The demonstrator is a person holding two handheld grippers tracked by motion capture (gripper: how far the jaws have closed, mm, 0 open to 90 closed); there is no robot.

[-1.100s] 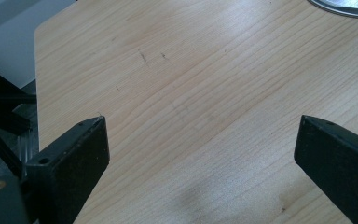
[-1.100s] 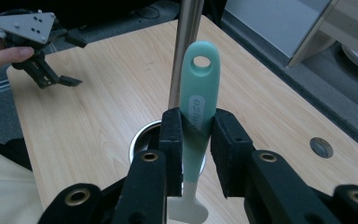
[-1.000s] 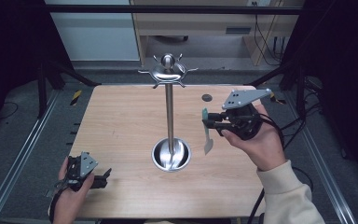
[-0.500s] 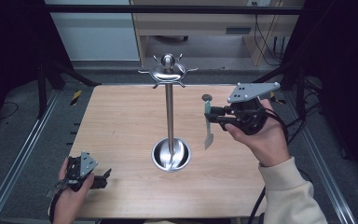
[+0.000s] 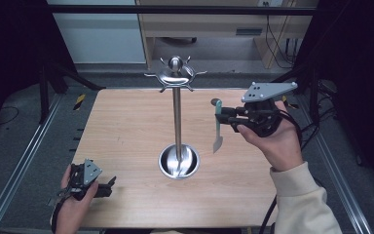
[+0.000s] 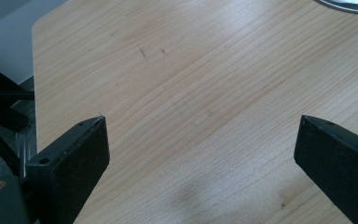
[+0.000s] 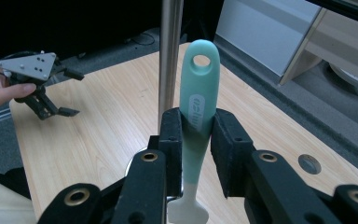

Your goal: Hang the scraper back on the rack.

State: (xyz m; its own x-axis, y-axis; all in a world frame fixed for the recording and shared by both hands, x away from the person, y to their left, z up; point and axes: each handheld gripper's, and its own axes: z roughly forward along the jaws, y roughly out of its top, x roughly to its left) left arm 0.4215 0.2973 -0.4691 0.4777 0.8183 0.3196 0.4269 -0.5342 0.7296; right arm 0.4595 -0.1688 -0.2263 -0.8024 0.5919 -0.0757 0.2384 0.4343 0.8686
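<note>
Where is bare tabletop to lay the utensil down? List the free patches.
Bare wood lies left of the stand, between its base and the table's left edge, and right of the base, under the utensil. Crowded: the near left corner, by the left gripper.

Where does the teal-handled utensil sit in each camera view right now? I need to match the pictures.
High view: the teal-handled utensil hangs upright from the right tool, right of the steel stand.
Right gripper view: centre, clamped between the jaws, hanging hole on top.
Left gripper view: bare table, open jaws; no utensil there.
Shared landmark: the stand's pole, just left of the handle.
</note>
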